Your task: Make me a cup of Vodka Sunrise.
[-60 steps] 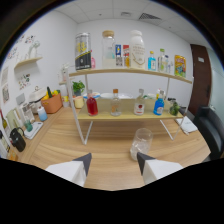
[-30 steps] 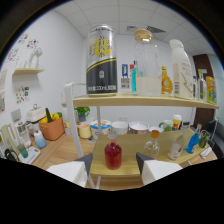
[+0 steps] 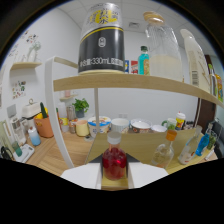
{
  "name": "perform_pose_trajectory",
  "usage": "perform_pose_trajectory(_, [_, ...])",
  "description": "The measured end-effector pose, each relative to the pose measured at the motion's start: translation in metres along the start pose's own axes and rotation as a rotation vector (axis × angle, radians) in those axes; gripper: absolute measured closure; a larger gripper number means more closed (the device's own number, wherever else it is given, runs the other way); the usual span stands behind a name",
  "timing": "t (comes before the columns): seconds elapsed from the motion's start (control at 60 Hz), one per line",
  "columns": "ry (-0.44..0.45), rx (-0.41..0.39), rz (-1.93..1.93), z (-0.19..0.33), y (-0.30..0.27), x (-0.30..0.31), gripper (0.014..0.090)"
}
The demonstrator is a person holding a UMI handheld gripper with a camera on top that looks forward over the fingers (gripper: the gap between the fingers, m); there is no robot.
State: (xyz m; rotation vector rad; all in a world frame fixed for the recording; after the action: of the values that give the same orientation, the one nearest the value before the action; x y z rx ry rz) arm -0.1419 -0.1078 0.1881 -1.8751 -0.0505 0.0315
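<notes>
Gripper fingers stand spread, white pads showing at either side of a small round glass bottle of red liquid with a pale cap, which rests on the lower wooden shelf between them with gaps beside it. Just beyond the bottle sits a row of white ceramic bowls. Above the fingers, on the upper wooden shelf, stand a black and silver drinks can and a tall clear bottle of pale liquid.

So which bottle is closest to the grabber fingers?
The red bottle with the white cap: it stands right between the open gripper fingers, while the other bottles stand farther off on the shelves.
</notes>
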Motion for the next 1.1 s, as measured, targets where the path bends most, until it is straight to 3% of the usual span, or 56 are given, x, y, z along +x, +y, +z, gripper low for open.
perform_pose_trajectory(0.4, [-0.056,0.036,-0.024,-0.063,-0.009,0.01,0.0705])
perform_pose_trajectory(0.667, [-0.038,-0.015,0.045,-0.101,0.037,0.06,0.0705])
perform_pose_trajectory(0.9, [-0.102,-0.077,0.585,-0.104,0.054,0.092,0.0706])
perform_pose_trajectory(1.1, [-0.24,-0.04,1.151,-0.102,0.036,0.097,0.0705])
